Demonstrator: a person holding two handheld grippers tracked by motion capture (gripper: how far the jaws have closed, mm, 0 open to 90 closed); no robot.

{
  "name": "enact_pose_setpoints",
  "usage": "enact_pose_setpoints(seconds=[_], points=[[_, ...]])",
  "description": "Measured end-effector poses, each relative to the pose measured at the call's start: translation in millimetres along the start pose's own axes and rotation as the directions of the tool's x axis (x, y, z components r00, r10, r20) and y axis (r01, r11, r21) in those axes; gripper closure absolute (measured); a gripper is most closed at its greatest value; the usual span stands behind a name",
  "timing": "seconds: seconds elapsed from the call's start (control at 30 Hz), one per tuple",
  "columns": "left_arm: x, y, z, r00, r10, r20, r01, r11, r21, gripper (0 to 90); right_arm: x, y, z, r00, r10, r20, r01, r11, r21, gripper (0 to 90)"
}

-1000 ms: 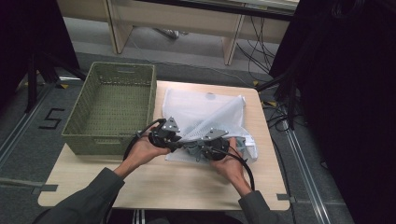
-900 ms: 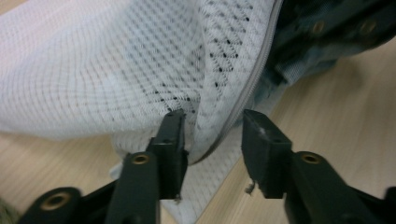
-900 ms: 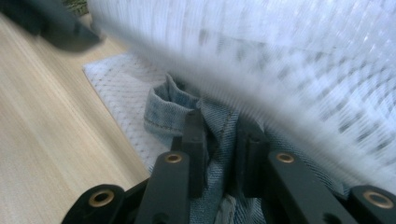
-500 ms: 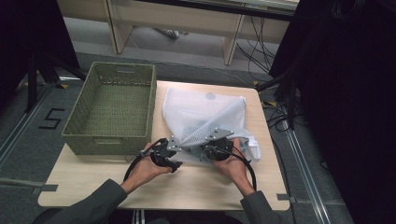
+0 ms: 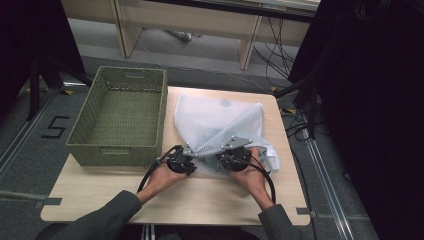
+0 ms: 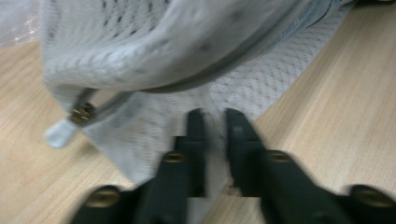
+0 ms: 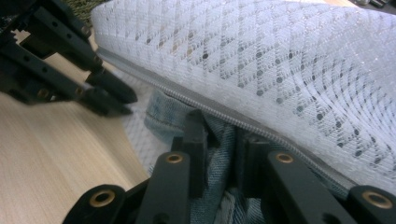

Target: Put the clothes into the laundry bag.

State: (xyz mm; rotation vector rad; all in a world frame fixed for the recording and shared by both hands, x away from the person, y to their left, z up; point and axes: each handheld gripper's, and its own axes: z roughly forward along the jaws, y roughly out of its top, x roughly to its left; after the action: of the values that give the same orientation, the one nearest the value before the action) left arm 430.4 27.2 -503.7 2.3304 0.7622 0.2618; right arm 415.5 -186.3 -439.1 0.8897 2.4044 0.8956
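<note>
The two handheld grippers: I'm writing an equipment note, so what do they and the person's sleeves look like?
Both the left gripper and the right gripper are black, with two straight black jaws fastened by brass-coloured screws. The right one carries a grey three-cornered plate. A black cable loops back from each. The person wears dark grey long sleeves.

A white mesh bag (image 5: 217,122) lies on the table, just right of a green basket. Its near edge is lifted up, and its grey zipper (image 7: 243,119) is open. A small zipper pull (image 6: 80,112) hangs at one corner. Blue denim (image 7: 219,158) is seen inside the opening.
</note>
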Motion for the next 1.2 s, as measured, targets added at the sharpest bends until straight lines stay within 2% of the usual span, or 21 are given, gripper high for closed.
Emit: enact_pose_setpoints(seconds=[0.1,0.13,0.17,0.23,0.27,0.3,0.5,0.53,0.63,0.7,0.73,0.77,0.83,0.87,0.9,0.97,1.03,1.07,1.13,1.17,1.2], points=[[-5.3,-2.3,-3.7,0.9990,0.019,0.041,-0.020,0.9997,0.017,88.7,-0.9,0.3,-5.2,1.0000,-0.005,0.002,0.005,1.000,-0.007,78.5],[-6.1,-3.5,-7.8,0.9972,0.053,0.053,-0.056,0.9969,0.055,88.8,-0.8,-0.1,-7.0,1.0000,-0.005,0.004,0.005,1.000,-0.014,78.7],[-9.7,-5.5,-9.8,0.9960,0.063,0.062,-0.067,0.9962,0.056,88.8,-0.7,-0.4,-9.6,1.0000,-0.005,0.002,0.005,1.000,-0.012,78.8],[-20.1,-10.8,-12.6,0.9963,0.046,0.072,-0.048,0.9981,0.037,89.0,1.4,-1.9,-14.2,0.9999,-0.009,-0.014,0.009,1.000,-0.009,79.1],[-24.1,-13.4,-15.3,0.9961,0.061,0.063,-0.064,0.9972,0.039,89.0,3.6,-2.3,-16.4,0.9994,-0.007,-0.034,0.007,1.000,0.000,79.1],[-25.5,-15.4,-19.0,0.9920,0.107,0.066,-0.112,0.9917,0.064,89.0,6.7,-2.6,-17.8,0.9989,-0.012,-0.045,0.012,1.000,0.007,79.2],[-29.4,-29.7,-31.2,0.9924,0.090,0.084,-0.096,0.9929,0.071,88.9,31.4,0.8,-3.6,0.9955,-0.056,-0.077,0.058,0.998,0.027,79.6],[-30.7,-30.7,-31.4,0.9945,0.060,0.086,-0.066,0.9956,0.066,88.9,33.8,1.5,2.9,0.9965,-0.049,-0.068,0.051,0.998,0.027,79.8],[-32.3,-31.2,-30.7,0.9954,0.061,0.074,-0.064,0.9967,0.050,88.9,34.5,8.6,22.7,0.9990,-0.043,-0.015,0.043,0.999,0.030,80.5],[-31.2,-30.7,-32.2,0.9926,0.096,0.075,-0.102,0.9918,0.077,89.0,31.2,14.1,32.0,0.9991,-0.021,0.036,0.021,1.000,-0.009,80.7],[-31.2,-30.7,-32.0,0.9926,0.094,0.077,-0.100,0.9920,0.078,89.0,26.9,19.9,34.4,0.9981,0.008,0.060,-0.006,1.000,-0.030,80.8],[-30.3,-30.5,-32.4,0.9913,0.106,0.079,-0.112,0.9908,0.076,89.0,23.0,24.6,36.4,0.9957,0.022,0.090,-0.016,0.998,-0.065,80.8],[-31.7,-31.3,-31.2,0.9941,0.071,0.082,-0.076,0.9956,0.055,89.0,11.9,34.8,37.4,0.9890,0.045,0.141,-0.027,0.992,-0.126,80.8],[-31.2,-31.4,-31.5,0.9935,0.075,0.086,-0.080,0.9952,0.057,89.0,7.8,38.3,38.0,0.9832,0.089,0.159,-0.063,0.986,-0.157,80.8],[-31.0,-31.5,-31.4,0.9934,0.074,0.088,-0.079,0.9953,0.057,88.9,2.1,40.0,39.8,0.9800,0.097,0.174,-0.065,0.982,-0.180,80.7],[-29.4,-31.0,-31.8,0.9920,0.077,0.100,-0.084,0.9943,0.066,88.9,-2.2,37.9,44.4,0.9804,0.126,0.152,-0.100,0.981,-0.167,80.4],[-29.2,-31.0,-31.5,0.9927,0.070,0.098,-0.076,0.9952,0.061,88.7,0.8,31.0,52.1,0.9921,0.100,0.075,-0.093,0.991,-0.095,78.8],[-28.4,-30.7,-32.1,0.9919,0.078,0.101,-0.085,0.9940,0.069,88.7,5.1,27.7,53.8,0.9932,0.107,0.046,-0.103,0.991,-0.080,77.3],[-28.5,-30.6,-31.9,0.9919,0.076,0.102,-0.083,0.9944,0.067,88.6,10.4,26.6,52.1,0.9973,0.070,0.023,-0.069,0.996,-0.059,69.9],[-28.8,-30.7,-31.7,0.9924,0.073,0.100,-0.079,0.9948,0.065,88.6,10.0,27.9,48.1,0.9976,0.067,0.017,-0.066,0.995,-0.079,66.8],[-28.5,-30.7,-31.8,0.9922,0.074,0.101,-0.080,0.9946,0.065,88.5,11.2,29.9,40.9,0.9938,0.110,-0.017,-0.110,0.992,-0.068,63.2]])
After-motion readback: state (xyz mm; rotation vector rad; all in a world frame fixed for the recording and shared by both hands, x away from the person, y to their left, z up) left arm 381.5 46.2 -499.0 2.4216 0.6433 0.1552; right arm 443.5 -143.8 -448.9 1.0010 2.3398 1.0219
